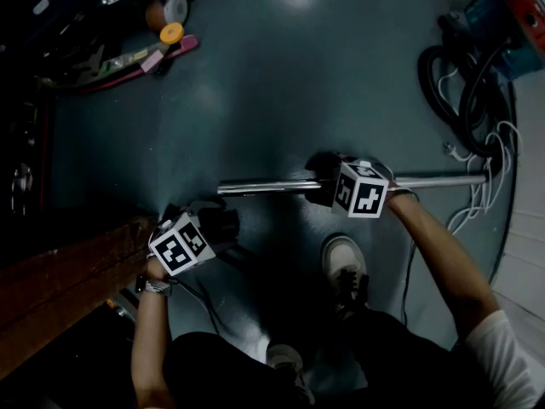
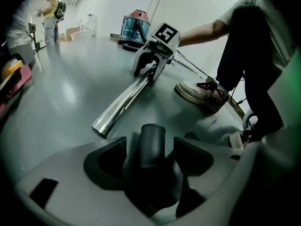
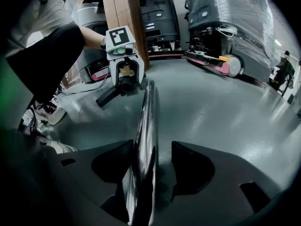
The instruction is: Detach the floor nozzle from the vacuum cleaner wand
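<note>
The chrome wand [image 1: 264,186] lies flat on the grey floor, its open end [image 2: 101,126] bare and apart from the floor nozzle. The nozzle's dark grey neck [image 2: 151,147] stands between the jaws of my left gripper [image 2: 150,142], with a gap on each side; that gripper is open. My right gripper [image 3: 151,147] straddles the wand [image 3: 146,121] further along. The wand leans against the left jaw and a gap shows at the right jaw, so it is open. The head view shows the left gripper [image 1: 223,225] at lower left and the right gripper [image 1: 322,182] on the wand.
The vacuum canister [image 1: 502,15] with its black hose [image 1: 451,75] and white cables [image 1: 485,177] sits at the right. My shoe [image 1: 345,262] is just below the wand. A wooden beam [image 1: 68,279] lies left, tools [image 1: 162,41] upper left. Wrapped machines [image 3: 225,27] stand beyond.
</note>
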Motion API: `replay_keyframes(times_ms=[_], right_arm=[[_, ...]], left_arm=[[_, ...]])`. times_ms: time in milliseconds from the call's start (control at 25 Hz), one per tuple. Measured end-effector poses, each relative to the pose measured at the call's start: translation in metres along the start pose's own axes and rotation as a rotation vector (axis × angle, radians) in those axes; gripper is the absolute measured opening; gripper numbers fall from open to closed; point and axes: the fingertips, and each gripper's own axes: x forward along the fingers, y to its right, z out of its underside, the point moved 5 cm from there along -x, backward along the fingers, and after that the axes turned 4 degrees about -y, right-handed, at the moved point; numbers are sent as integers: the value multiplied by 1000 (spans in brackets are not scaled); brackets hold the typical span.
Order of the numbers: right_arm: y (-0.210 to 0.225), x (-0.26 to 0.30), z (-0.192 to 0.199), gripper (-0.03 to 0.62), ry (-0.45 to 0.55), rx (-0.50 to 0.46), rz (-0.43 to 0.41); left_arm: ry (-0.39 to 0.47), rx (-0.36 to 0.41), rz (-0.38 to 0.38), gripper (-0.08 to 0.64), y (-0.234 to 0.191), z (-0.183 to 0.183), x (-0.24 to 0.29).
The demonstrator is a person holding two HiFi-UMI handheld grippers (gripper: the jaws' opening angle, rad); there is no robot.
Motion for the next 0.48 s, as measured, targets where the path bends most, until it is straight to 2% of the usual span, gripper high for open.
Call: replay_keyframes(times_ms=[160, 480], right_arm=[[-10, -1, 0, 258, 15, 5, -25], [-9, -20, -10, 264, 111, 49, -7]], left_arm=[[80, -30, -2, 314, -1, -4, -14], [206, -87, 14, 311, 0, -11, -30]])
